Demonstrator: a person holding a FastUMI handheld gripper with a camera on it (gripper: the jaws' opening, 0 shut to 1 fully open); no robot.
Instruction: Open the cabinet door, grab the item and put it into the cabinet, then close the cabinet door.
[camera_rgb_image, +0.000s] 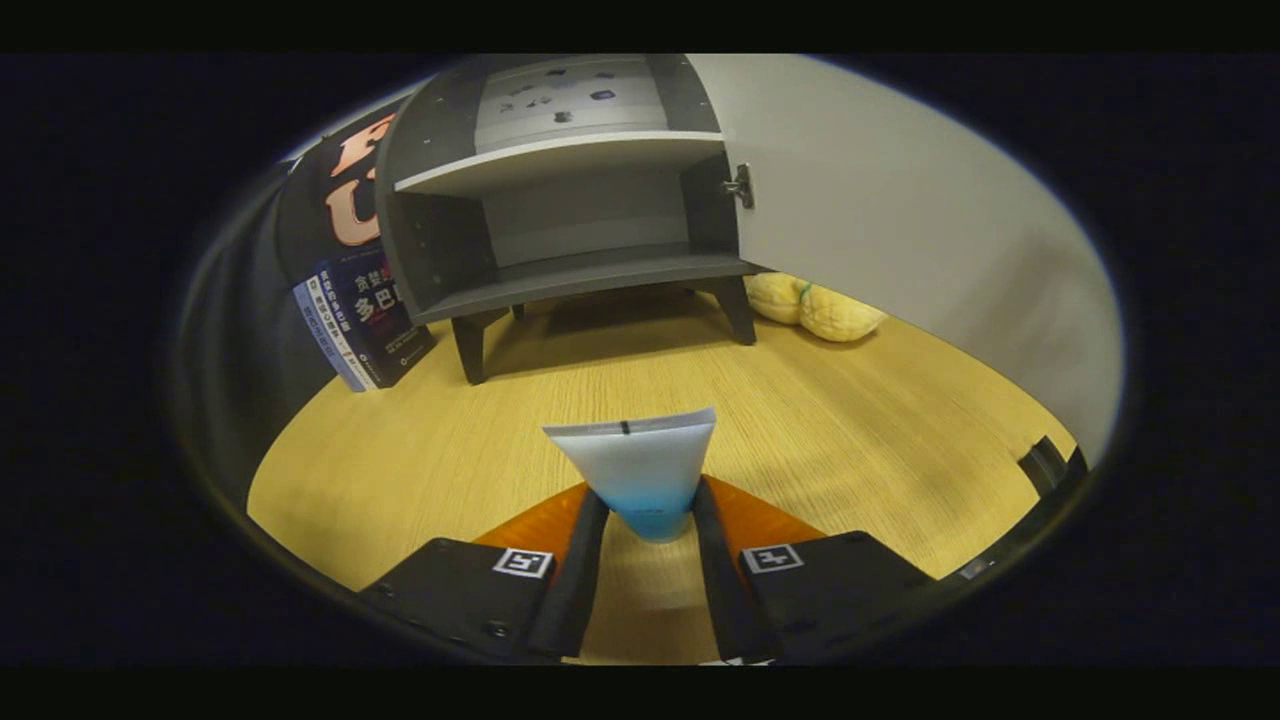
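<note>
Tube (640, 470) is pinched between your gripper (648, 505) fingers (transport step); next, carry it onto the lower shelf (590, 275) of the open cabinet (560, 190).

— Any writing you can read?

— On the book (375, 320) leaning beside the cabinet (440, 180): large pale Chinese characters on its dark cover, of which "多巴" can be made out. The smaller lines on the cover and spine are too blurred.

— And the tube (640, 460)?

— A small dark mark at its flat top edge and faint print on the blue end, neither legible. The gripper (650, 492) has both fingers pressed on that blue end.

— Signs on the gripper?

— Two square black-and-white coded markers, the left marker (523, 562) and the right marker (772, 558). No letters or numbers.

— The cabinet?

— Small dark shapes on its upper back panel, unreadable.
</note>
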